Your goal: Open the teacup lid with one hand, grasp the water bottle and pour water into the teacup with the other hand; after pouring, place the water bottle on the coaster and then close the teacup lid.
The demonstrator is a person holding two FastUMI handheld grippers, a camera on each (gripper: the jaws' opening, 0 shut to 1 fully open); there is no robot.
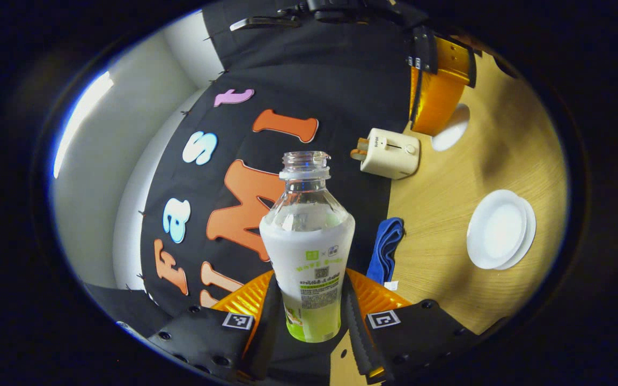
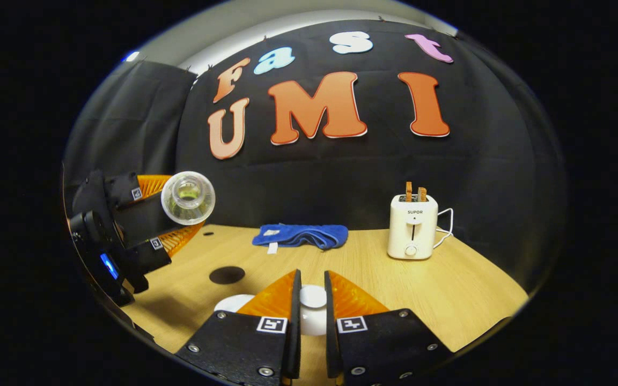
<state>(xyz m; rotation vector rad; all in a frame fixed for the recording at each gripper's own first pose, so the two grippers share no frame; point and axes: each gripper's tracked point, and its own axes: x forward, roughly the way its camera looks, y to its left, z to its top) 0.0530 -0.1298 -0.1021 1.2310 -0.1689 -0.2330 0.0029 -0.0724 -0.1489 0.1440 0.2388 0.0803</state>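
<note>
The water bottle sits at the centre of the left gripper view, capless, part full, clamped between the two fingers of the left claw, which press on its labelled lower body. In the right gripper view the same bottle appears at middle left, lifted off the surface and tipped so its open mouth faces the camera.

At the bottom centre of the right gripper view, the right claw is clenched on the white knob of the teacup lid; whether the lid is raised off the cup cannot be told. A dark round coaster lies on the surface to the left of it.

Further back stand a folded blue cloth and a white toaster with two slices in it. White plates lie at the right of the left gripper view.
</note>
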